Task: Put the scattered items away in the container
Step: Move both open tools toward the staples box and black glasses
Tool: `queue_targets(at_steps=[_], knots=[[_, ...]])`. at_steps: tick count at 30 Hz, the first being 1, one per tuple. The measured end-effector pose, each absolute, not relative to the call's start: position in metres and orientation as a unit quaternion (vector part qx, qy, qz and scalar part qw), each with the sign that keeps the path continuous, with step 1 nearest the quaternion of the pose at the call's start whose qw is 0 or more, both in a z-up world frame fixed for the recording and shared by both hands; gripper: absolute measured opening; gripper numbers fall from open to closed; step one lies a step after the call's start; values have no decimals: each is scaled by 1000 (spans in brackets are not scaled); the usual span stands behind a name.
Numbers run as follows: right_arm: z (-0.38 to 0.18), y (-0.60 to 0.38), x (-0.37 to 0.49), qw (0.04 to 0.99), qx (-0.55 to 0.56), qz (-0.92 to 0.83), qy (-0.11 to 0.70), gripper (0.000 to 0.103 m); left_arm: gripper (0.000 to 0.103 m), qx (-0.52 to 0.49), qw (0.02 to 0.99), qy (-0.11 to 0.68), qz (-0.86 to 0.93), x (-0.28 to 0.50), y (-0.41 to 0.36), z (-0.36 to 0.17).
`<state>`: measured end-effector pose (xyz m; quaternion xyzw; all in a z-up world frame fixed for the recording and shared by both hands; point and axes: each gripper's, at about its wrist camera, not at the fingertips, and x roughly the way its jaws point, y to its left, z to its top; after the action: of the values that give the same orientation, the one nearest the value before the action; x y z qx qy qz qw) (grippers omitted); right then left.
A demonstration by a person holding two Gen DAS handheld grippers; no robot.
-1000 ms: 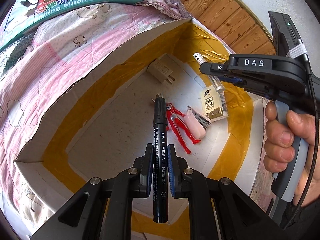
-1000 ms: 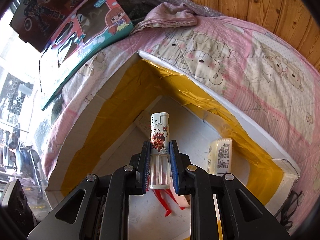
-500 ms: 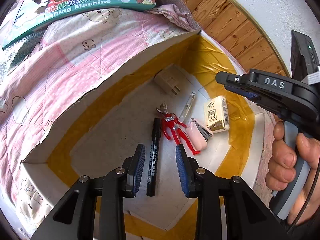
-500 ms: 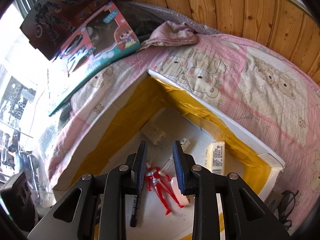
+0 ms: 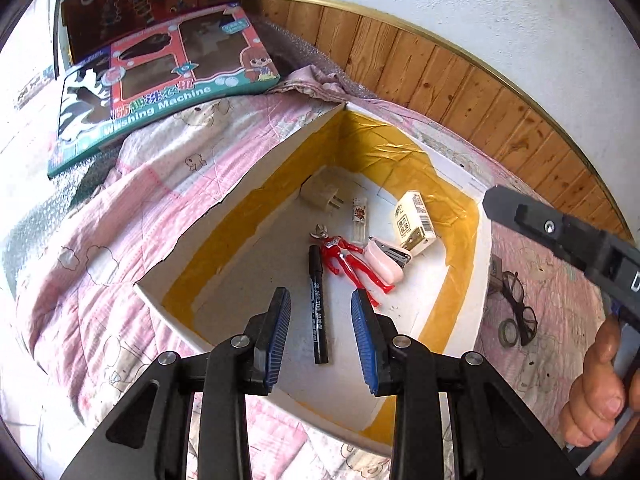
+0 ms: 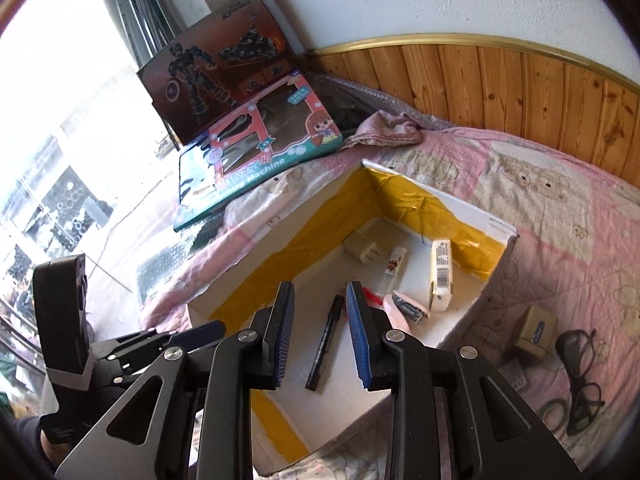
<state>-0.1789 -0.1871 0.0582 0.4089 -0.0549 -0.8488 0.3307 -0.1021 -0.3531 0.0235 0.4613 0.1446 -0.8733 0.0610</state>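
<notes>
**Both grippers clear of box, loads dropped**

Since a second ago, black marker pen (image 5: 318, 304) and clear printed lighter (image 5: 359, 216) have left the jaws; both lie centre frame on the floor of the white yellow-taped cardboard box (image 5: 256, 178). Left gripper (image 5: 322, 336) and right gripper (image 6: 318, 330) gape wide, empty, backed off above the near rim. Black-framed glasses (image 6: 580, 380), lower right, remain on the pink quilt (image 6: 560, 208), probably next.

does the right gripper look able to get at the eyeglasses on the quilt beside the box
Probably yes. The right gripper is open and empty, and the eyeglasses lie on the quilt outside the box, uncovered. Only a small cardboard box and tape roll lie nearby.
</notes>
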Motion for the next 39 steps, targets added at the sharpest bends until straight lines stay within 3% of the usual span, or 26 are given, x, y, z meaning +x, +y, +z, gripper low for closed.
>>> queue_targets(at_steps=[10,21,26,39], knots=[[26,-105,-105,293,414,-848,-150,30,33,438,36,98,-893,-60,-300,46],[-20,-5,-77,196,438,-850,-217,31,35,461,-68,63,-883,-58,-197,28],[-24,20,-92,166,438,-863,-190,37,52,464,-111,17,-879,-83,-151,16],[-65,35,-199,163,488,-857,-33,43,56,523,-85,-21,-848,-184,-118,-89]])
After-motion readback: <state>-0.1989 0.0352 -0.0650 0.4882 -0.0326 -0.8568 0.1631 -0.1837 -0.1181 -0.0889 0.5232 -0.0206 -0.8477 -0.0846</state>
